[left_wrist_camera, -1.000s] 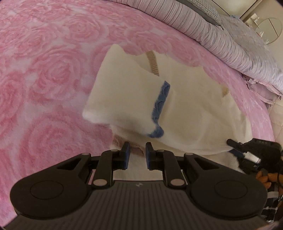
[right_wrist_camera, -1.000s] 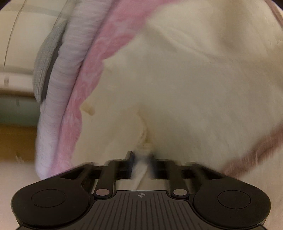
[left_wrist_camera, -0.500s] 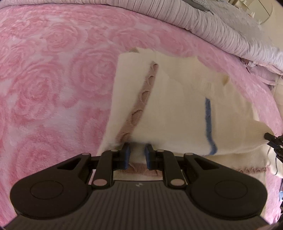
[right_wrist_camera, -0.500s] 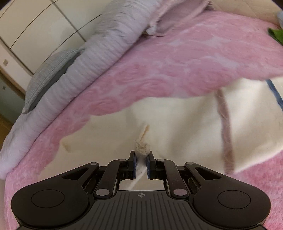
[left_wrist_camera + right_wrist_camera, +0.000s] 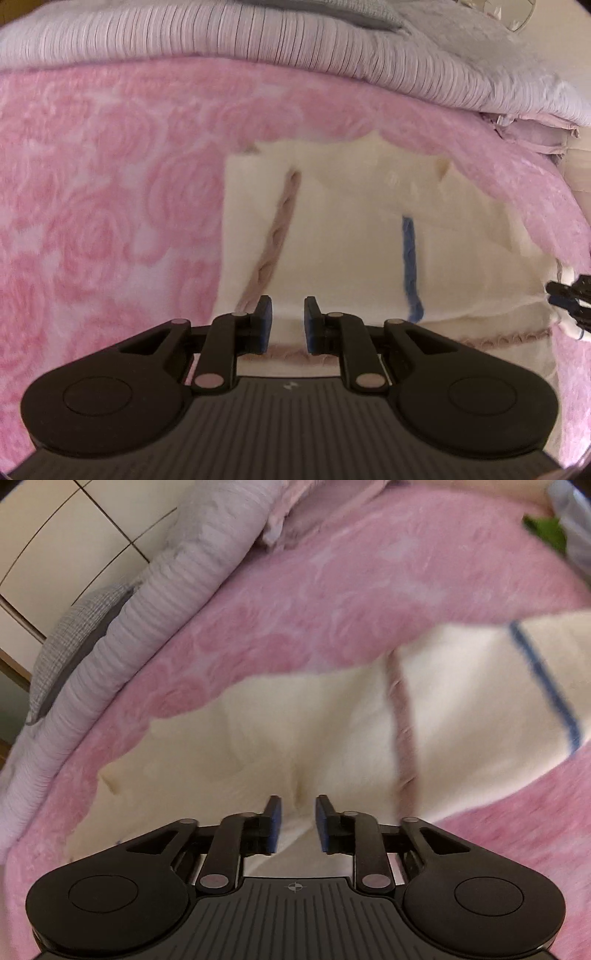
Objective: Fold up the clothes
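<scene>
Lying flat on the pink rose-pattern blanket (image 5: 103, 206) is the cream garment (image 5: 351, 236), folded over on itself so layered edges show. Going left to right in the left wrist view: bare blanket first, then the garment's straight left edge, then a mauve knitted trim (image 5: 275, 236) running diagonally, then a blue stripe (image 5: 410, 266) going vertical. The left gripper (image 5: 288, 319) sits just over the near edge of the cloth, jaws parted with a clear gap and nothing pinched in them. Far right edge of that view, the tip of the right gripper (image 5: 298, 823) is close to the garment's corner.

In the right wrist view its jaws are spread apart too, hovering above a soft crease in the cream fabric, holding nothing. It's a bit blurry so I can't swear whether the pads brush the cloth. A striped lilac duvet (image 5: 155, 602) is bunched along the blanket's far side.
</scene>
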{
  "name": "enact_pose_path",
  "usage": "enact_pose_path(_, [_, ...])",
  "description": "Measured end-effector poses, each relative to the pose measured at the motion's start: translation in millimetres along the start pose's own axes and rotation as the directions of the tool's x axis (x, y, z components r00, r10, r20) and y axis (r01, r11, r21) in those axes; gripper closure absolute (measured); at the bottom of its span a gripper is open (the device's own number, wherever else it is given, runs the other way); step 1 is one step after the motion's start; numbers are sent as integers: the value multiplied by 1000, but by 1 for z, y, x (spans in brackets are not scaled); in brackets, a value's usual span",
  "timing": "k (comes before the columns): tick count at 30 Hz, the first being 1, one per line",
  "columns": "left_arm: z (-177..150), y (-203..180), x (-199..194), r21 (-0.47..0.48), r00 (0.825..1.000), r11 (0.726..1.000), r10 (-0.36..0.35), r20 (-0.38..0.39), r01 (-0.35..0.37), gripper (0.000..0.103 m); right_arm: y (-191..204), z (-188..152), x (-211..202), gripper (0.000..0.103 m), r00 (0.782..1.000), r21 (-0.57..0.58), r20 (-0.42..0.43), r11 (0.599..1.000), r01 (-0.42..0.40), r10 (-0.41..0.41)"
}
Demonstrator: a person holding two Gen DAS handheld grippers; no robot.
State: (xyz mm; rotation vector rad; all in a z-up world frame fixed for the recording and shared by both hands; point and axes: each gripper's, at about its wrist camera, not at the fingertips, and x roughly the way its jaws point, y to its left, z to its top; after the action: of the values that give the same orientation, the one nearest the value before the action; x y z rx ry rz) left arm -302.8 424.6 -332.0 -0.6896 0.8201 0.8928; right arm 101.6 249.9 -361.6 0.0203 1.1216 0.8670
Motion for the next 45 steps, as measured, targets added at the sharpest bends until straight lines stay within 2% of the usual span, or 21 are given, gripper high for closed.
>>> enact_pose_path(3, [1,-8,29,10,996,999,48,-70,-48,88,-20,3,5,74,998,0,-47,999,32,-32])
enact_pose_path(5, [0,-11,51,2,983,996,91,-158,-91,89,-37,8,-1,74,998,47,-57,999,21,-18])
enact_pose_path(7, [2,-16,54,-8,976,992,119,-182,-123,89,-60,14,-17,74,999,116,-31,993,14,-10])
enact_pose_path(11, [3,-36,35,3,982,993,113,-154,-114,88,-124,27,-53,72,996,259,51,964,54,-69])
enact_pose_path(14, [2,-52,26,-5,985,996,83,-151,-85,88,-187,32,-76,59,984,428,100,899,93,-149])
enact_pose_path(16, [3,-61,25,-18,987,997,68,-145,-72,88,-224,32,-89,56,972,533,145,842,81,-185])
enact_pose_path(21, [15,-74,31,-80,990,996,24,-140,-35,88,-281,28,-102,56,942,700,277,712,-64,-189])
enact_pose_path(23, [21,-75,34,-96,991,995,19,-135,-32,88,-291,29,-97,56,939,720,289,688,-87,-185])
enact_pose_path(25, [24,-78,32,-106,992,994,11,-125,-24,88,-293,33,-92,63,939,716,278,696,-61,-204])
enact_pose_path(26, [24,-78,31,-108,992,994,8,-123,-22,88,-291,36,-91,94,938,704,264,709,-30,-223])
enact_pose_path(28, [24,-76,29,-112,993,994,6,-120,-20,88,-282,50,-92,99,938,646,211,760,78,-276])
enact_pose_path(29, [23,-75,28,-115,993,993,8,-119,-22,88,-265,58,-95,99,926,590,210,796,134,-312])
enact_pose_path(31, [21,-71,22,-128,994,992,6,-113,-20,88,-221,72,-104,99,902,412,270,888,206,-335])
enact_pose_path(33, [16,-65,17,-147,994,989,-1,-111,-16,88,-162,76,-117,99,883,173,368,955,243,-291])
enact_pose_path(35, [10,-58,11,-171,993,985,-9,-114,-10,88,-100,73,-129,99,873,-60,444,966,253,-201])
enact_pose_path(37, [3,-51,5,-197,993,980,-18,-118,-5,88,-39,53,-133,99,887,-266,459,944,195,-54])
enact_pose_path(38, [0,-47,2,-212,993,977,-24,-119,-2,88,-11,39,-130,99,903,-350,429,926,143,22])
enact_pose_path(39, [-3,-43,-1,-226,992,974,-30,-123,2,88,16,24,-127,99,918,-429,386,899,88,94])
enact_pose_path(41, [-9,-34,-7,-252,991,968,-39,-128,5,88,58,-11,-107,97,964,-562,203,827,-30,174])
enact_pose_path(43, [-14,-26,-11,-271,990,963,-44,-135,6,88,88,-50,-80,88,995,-667,8,741,-70,100])
enact_pose_path(45, [-19,-20,-14,-290,988,957,-55,-142,12,88,97,-85,-64,78,992,-719,-121,686,-109,31])
